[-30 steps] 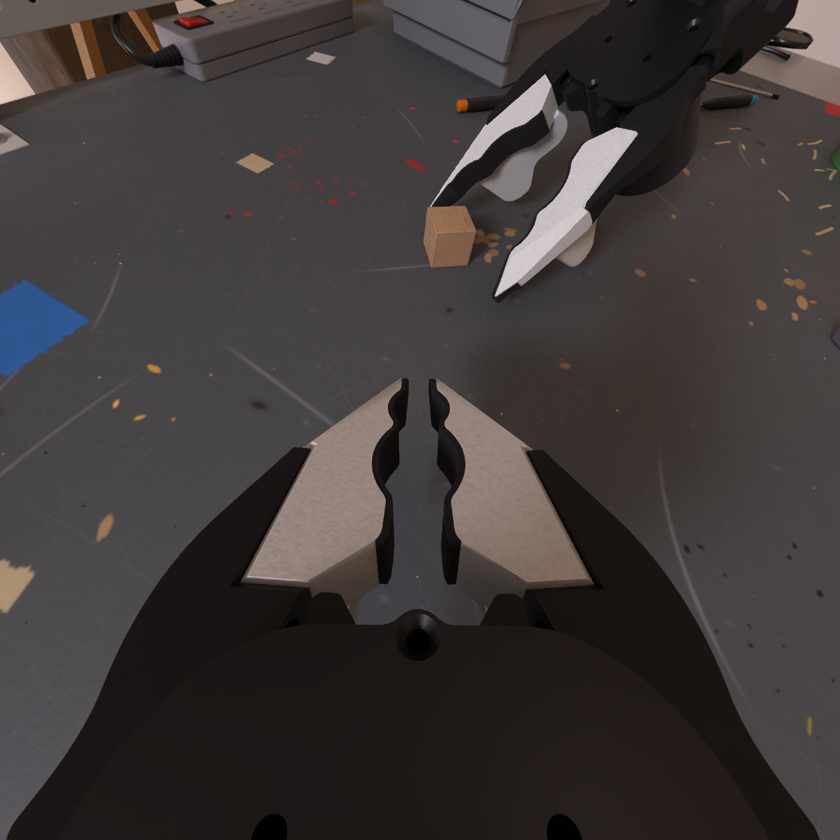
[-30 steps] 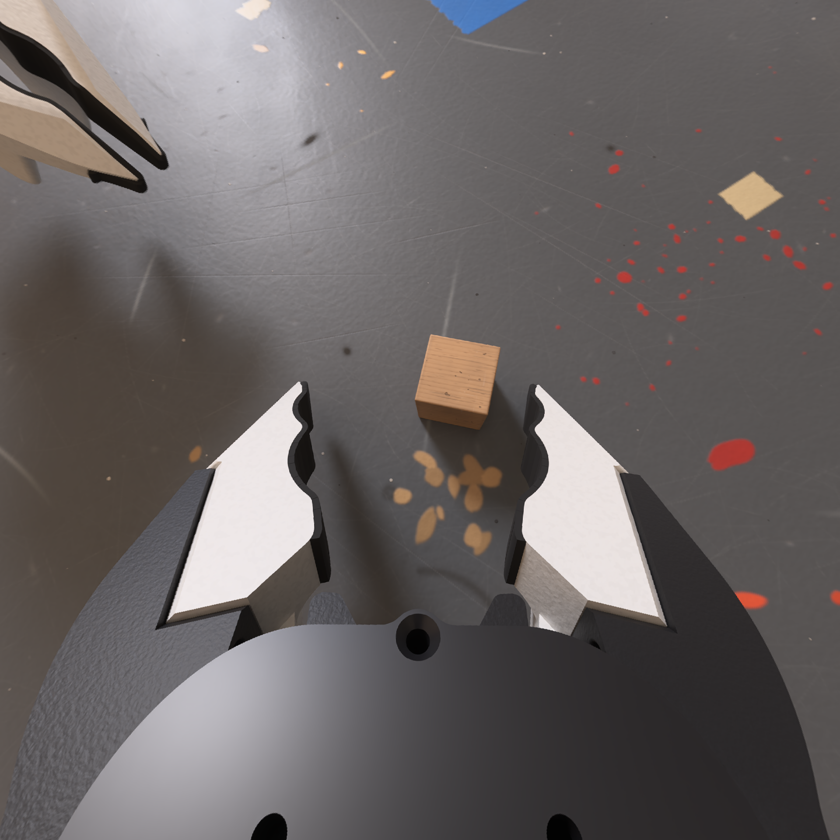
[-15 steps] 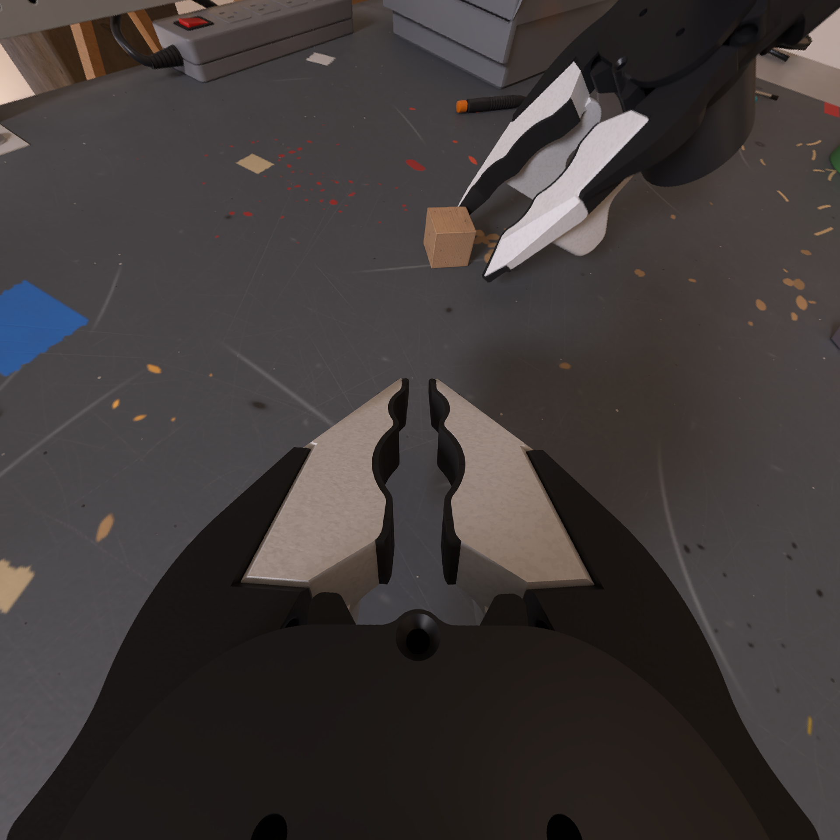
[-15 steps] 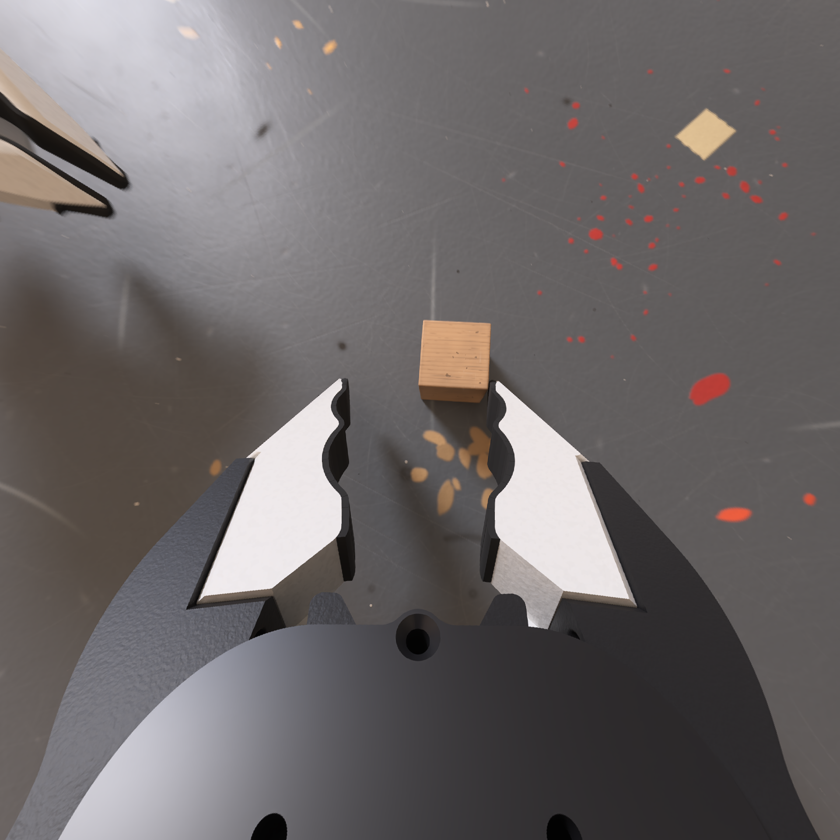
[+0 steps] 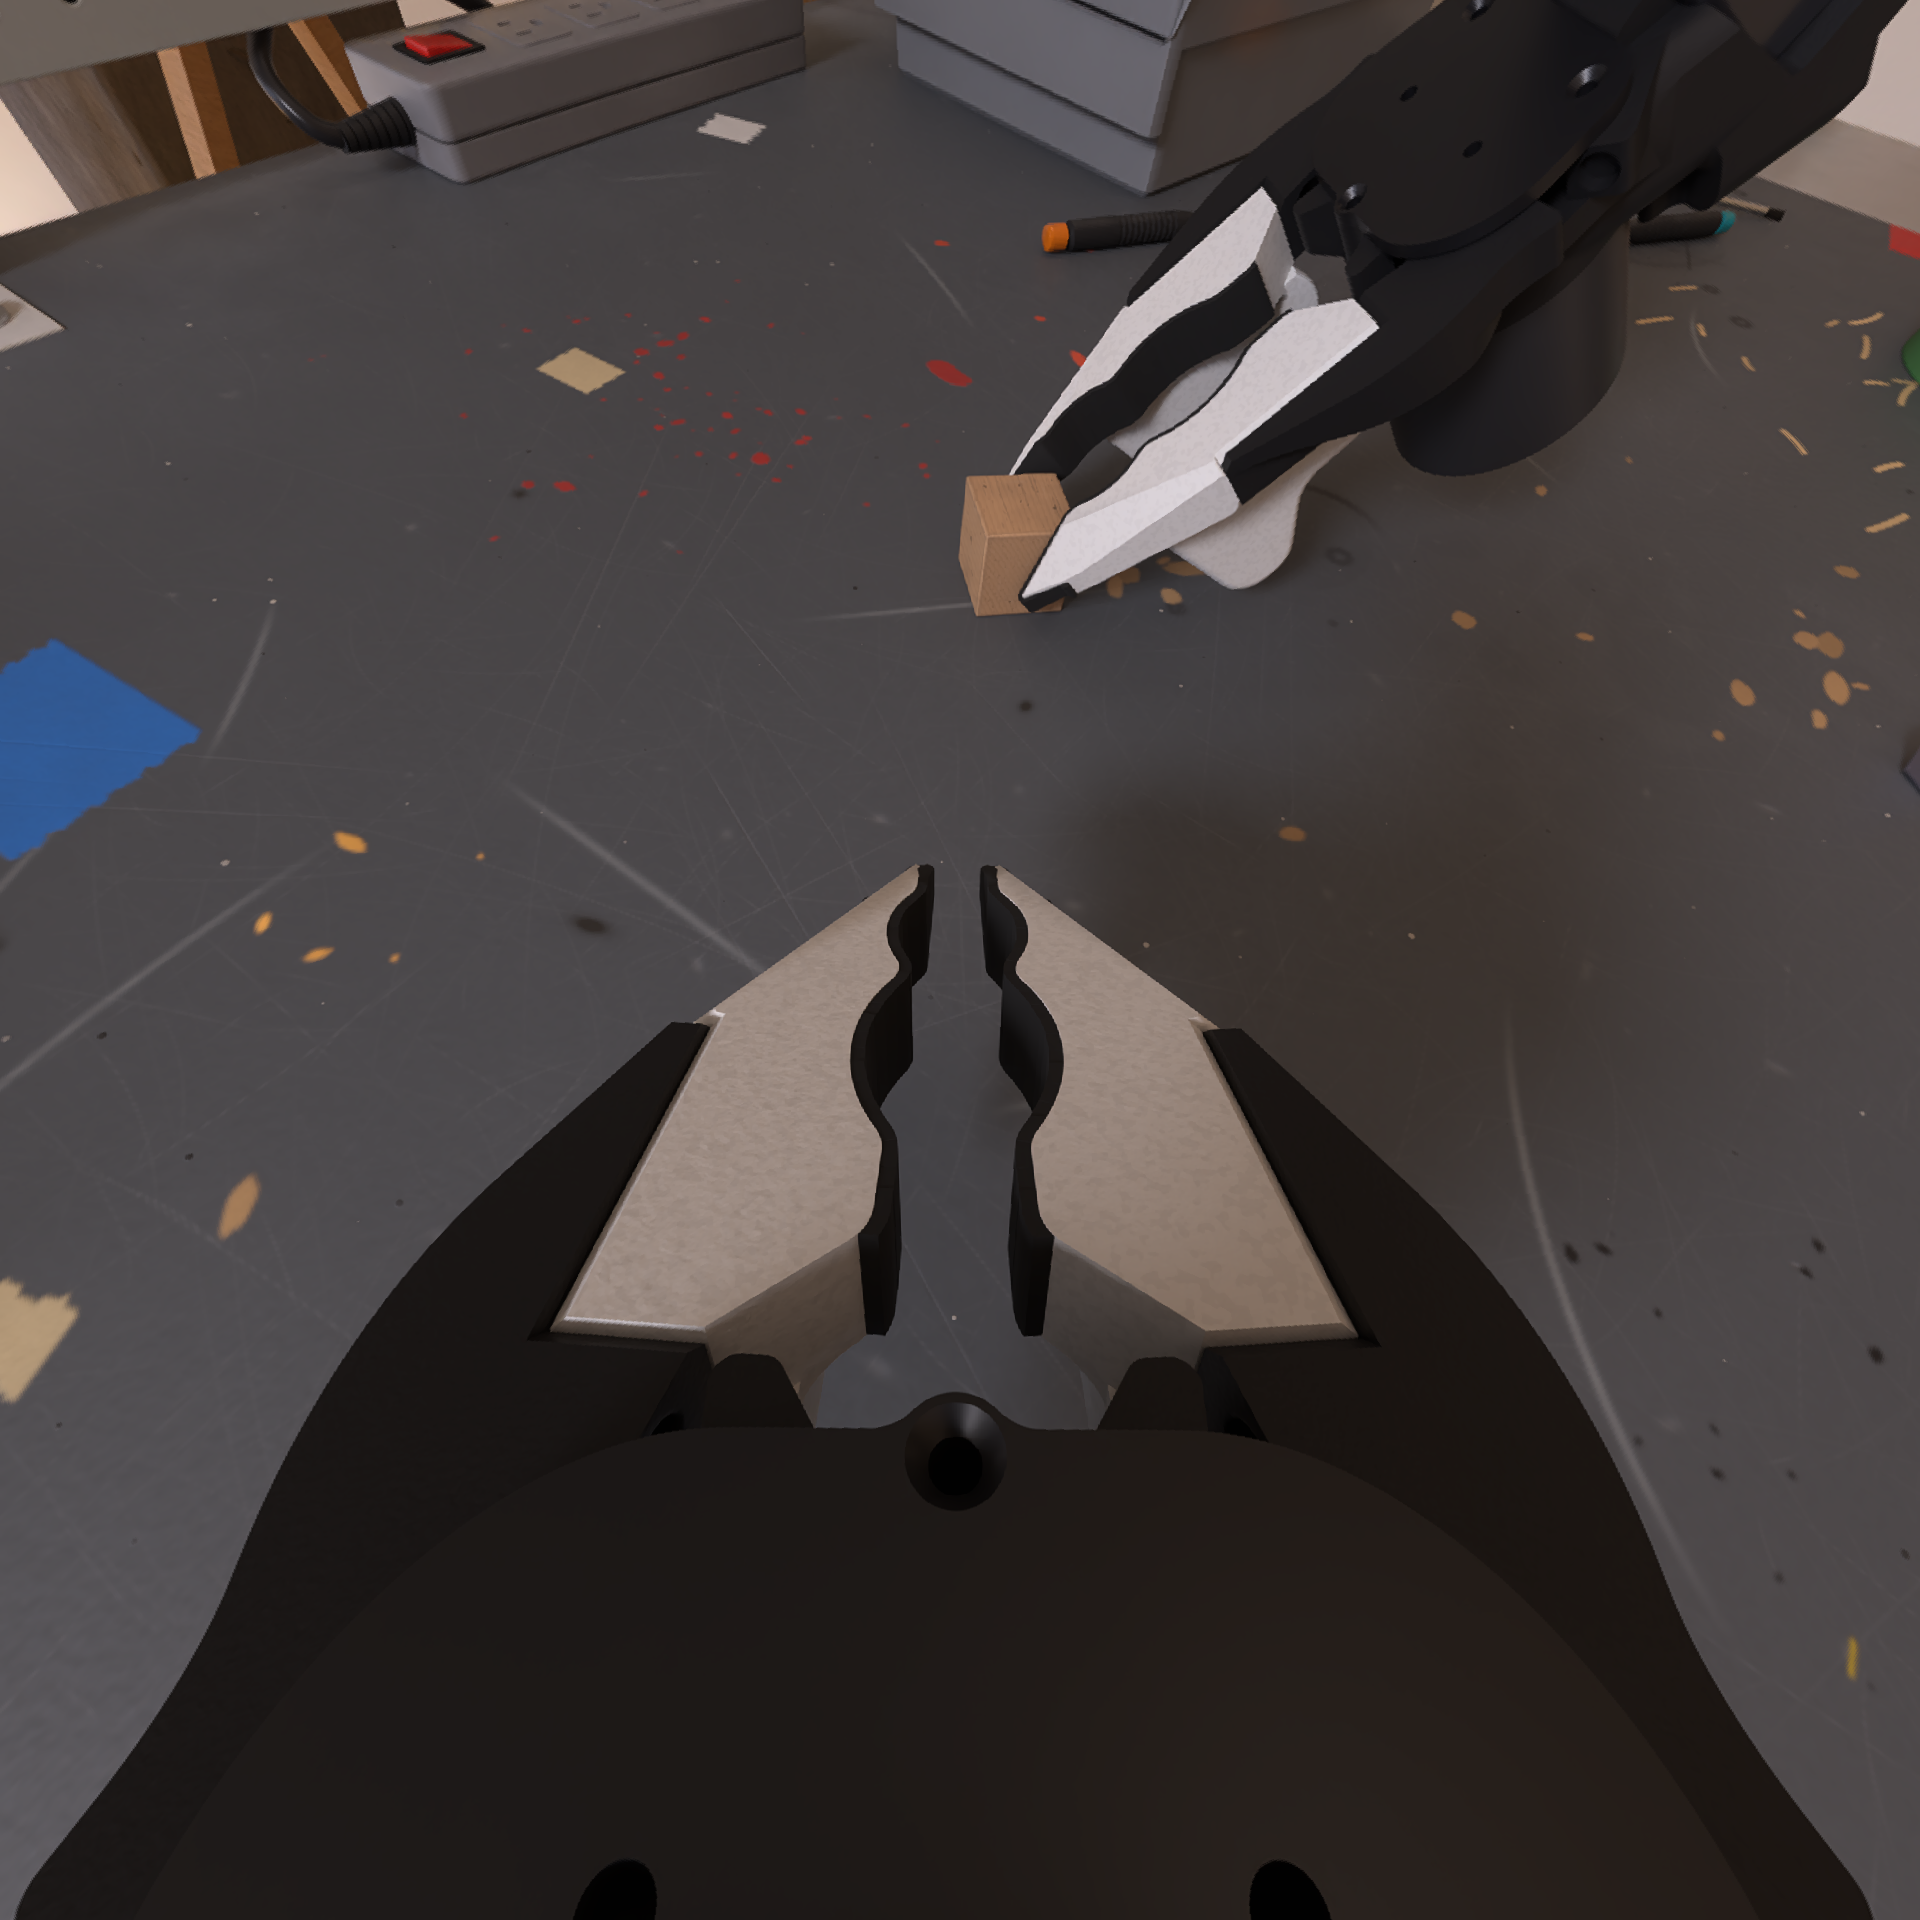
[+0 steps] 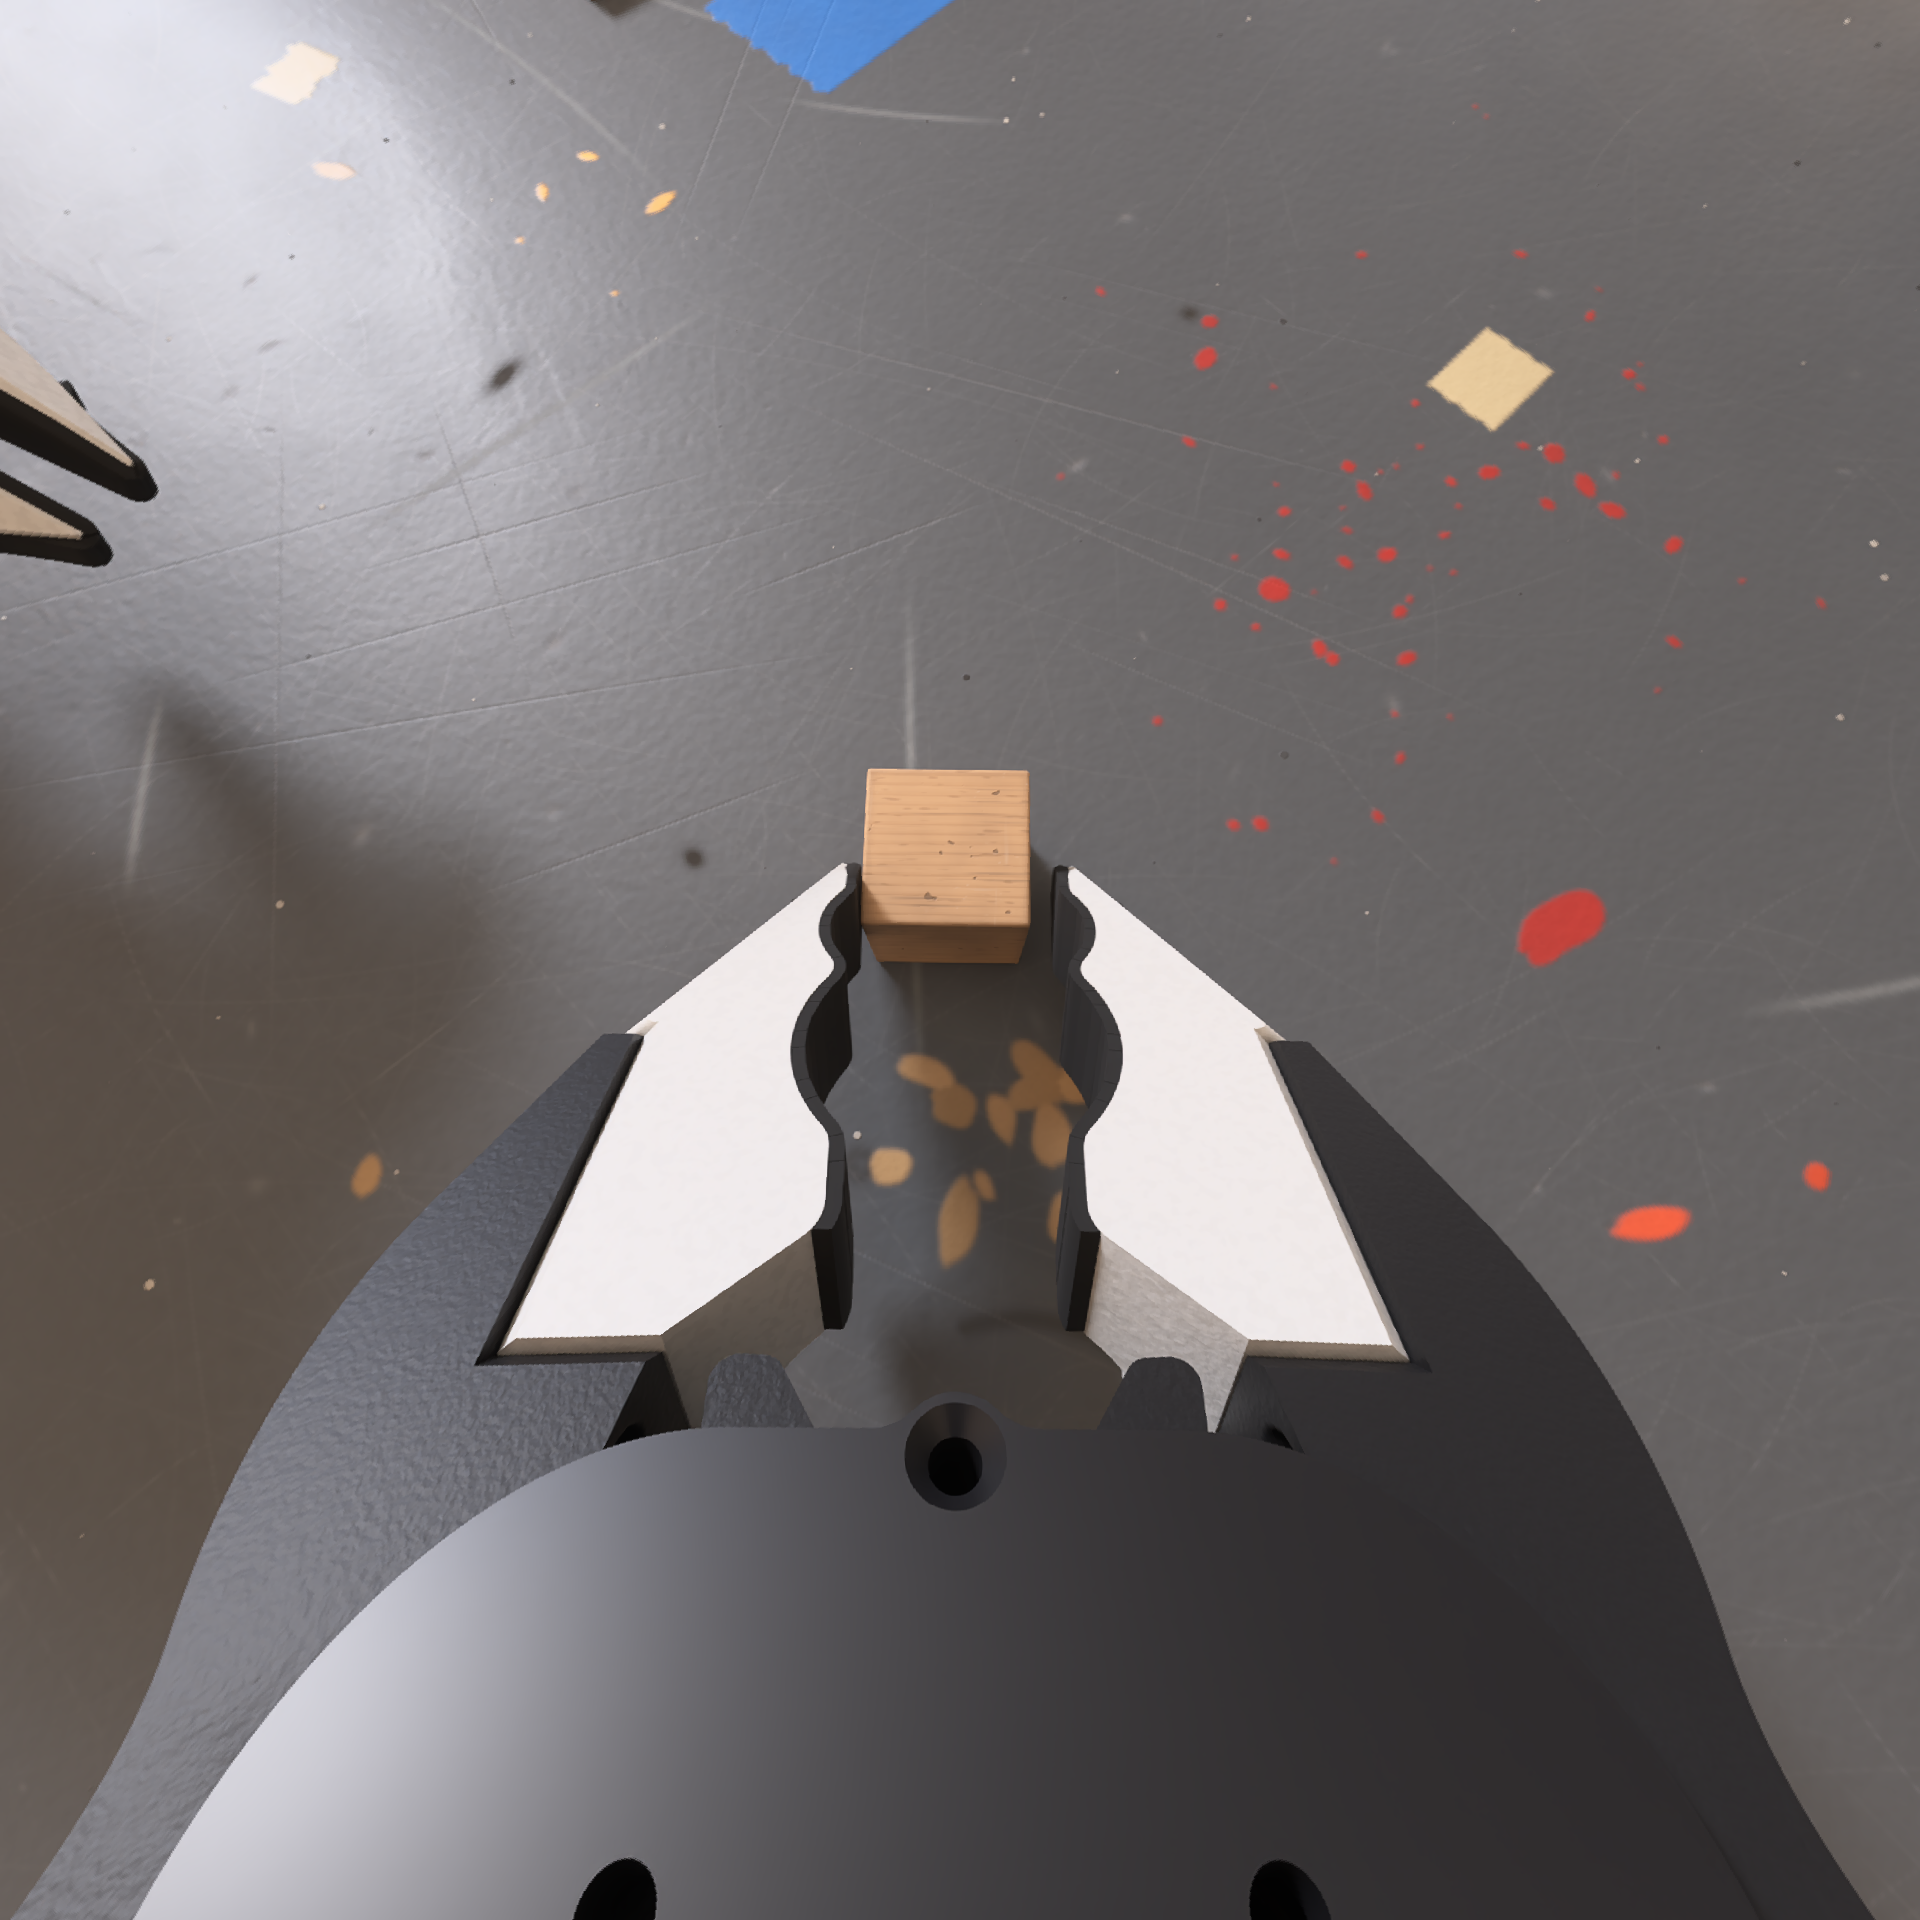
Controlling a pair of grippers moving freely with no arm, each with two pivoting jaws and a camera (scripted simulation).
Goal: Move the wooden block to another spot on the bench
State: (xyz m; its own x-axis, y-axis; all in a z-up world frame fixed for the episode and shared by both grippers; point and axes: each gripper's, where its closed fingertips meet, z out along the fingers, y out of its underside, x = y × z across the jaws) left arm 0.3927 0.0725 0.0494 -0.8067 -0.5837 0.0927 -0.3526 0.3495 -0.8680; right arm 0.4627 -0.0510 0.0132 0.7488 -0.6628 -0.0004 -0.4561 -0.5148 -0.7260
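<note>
The wooden block [image 6: 945, 852] is a small light-brown cube resting on the dark grey bench [image 6: 623, 520]. My right gripper [image 6: 956, 883] has its white fingers on either side of the block's near half. The left fingertip touches the block and a thin gap shows at the right fingertip. The left wrist view shows the block [image 5: 997, 551] far ahead, with the right gripper [image 5: 1039, 535] angled down onto it and the near finger over its right face. My left gripper [image 5: 956, 883] hovers over bare bench, jaws nearly together and empty.
A grey power strip [image 5: 571, 62] and a grey box [image 5: 1039, 94] stand at the bench's far edge. An orange-tipped pen [image 5: 1112, 231] and a dark cylinder [image 5: 1507, 364] lie behind the right gripper. Blue tape [image 5: 73, 738] and wood chips [image 6: 987, 1112] mark the bench.
My right gripper has moved forward to the block and narrowed its jaws from wide open to just around it. The block and the left gripper have not moved.
</note>
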